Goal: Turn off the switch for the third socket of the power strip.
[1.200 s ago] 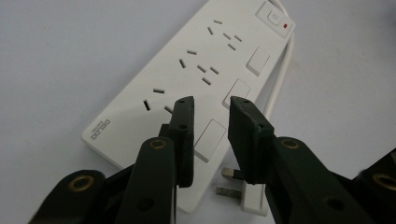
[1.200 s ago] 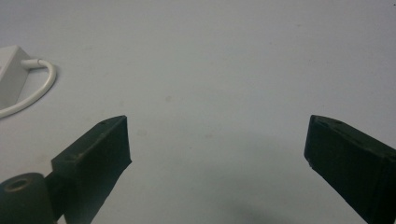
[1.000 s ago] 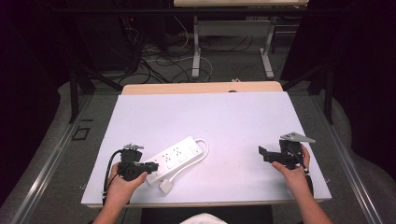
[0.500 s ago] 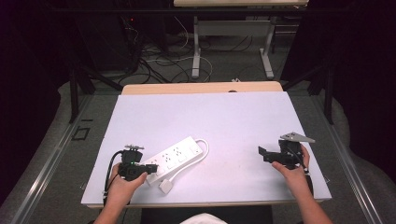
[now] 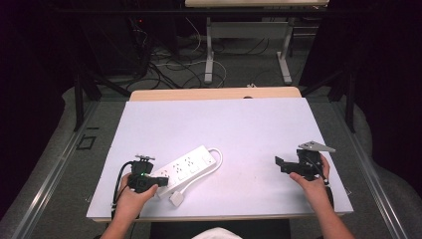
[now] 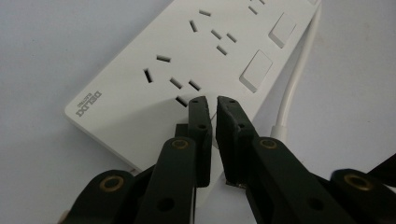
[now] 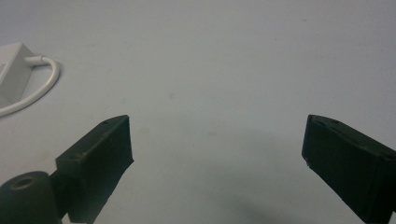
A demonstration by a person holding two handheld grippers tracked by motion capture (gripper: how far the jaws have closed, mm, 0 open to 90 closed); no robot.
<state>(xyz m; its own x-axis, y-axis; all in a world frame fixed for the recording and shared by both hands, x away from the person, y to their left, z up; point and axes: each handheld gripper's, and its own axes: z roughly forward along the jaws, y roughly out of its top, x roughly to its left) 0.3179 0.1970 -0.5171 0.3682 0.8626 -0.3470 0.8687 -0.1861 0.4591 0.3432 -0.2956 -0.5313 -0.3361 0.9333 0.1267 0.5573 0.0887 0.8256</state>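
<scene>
Hovering over the near end of the white power strip point(image 6: 196, 70), the left gripper point(image 6: 211, 103) has its two black jaws drawn almost together, with only a thin slit between the tips and nothing caught in it. In the left gripper view the tips sit just above the strip's top face, beside one group of socket slots and short of the two square buttons farther along. A brand mark is printed at the strip's near corner. Seen from the high view, the left gripper point(image 5: 160, 182) lies in the person's left hand point(image 5: 130, 199) at the near left of the table point(image 5: 259, 129), its jaws pointing right onto the strip's end.

Across the table, the right gripper point(image 7: 217, 144) has its jaws spread wide apart, empty, with bare table surface between them. From above, the right gripper point(image 5: 279, 164) sits in the right hand point(image 5: 311, 184) at the near right, pointing left, well apart from the strip.

The power strip point(image 5: 186, 168) lies flat and slanted on the near left part of the table. Its white cable point(image 5: 209, 169) loops from the far end back along the near side, ending in a white plug point(image 5: 176, 198) close to the front edge. That cable's curve point(image 7: 44, 81) appears at the left of the right gripper view.
</scene>
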